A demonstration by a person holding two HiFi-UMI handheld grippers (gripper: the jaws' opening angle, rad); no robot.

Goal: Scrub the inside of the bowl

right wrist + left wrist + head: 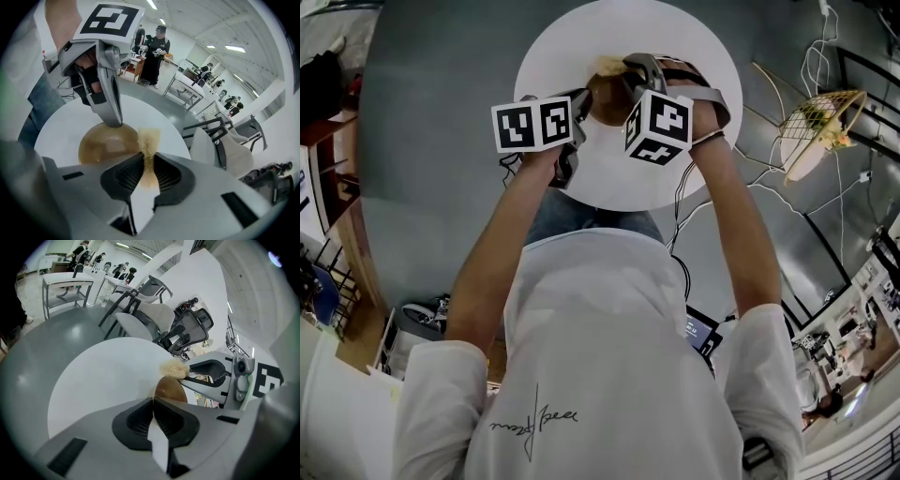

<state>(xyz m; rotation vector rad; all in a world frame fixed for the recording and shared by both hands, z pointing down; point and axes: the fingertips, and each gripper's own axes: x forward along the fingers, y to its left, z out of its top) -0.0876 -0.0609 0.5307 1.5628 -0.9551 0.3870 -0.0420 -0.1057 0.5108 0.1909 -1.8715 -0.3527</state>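
Beige, fibrous scrubber [149,139] clamped between the narrow jaws of the right gripper [148,159], its tuft sticking out past the tips. Sits at the edge of the brown bowl [103,145], on the side away from the left gripper; cannot tell whether touching the rim. Left gripper [153,401] almost fully closed, pinching the bowl's thin rim, tips pointing down onto the far side as seen from the right gripper view. Bowl upright on the round white tabletop [572,56], near its middle, between both grippers. Nothing but bare white surface around the bowl. Beyond the tabletop, grey floor [70,333]; pale chairs [154,315] and a black-backed office chair [192,326] near the table's far edge. Further back, white tables [65,284] and standing people [157,51] under ceiling strip lights. Cables [825,56] trailing across the floor at the right of the head view.
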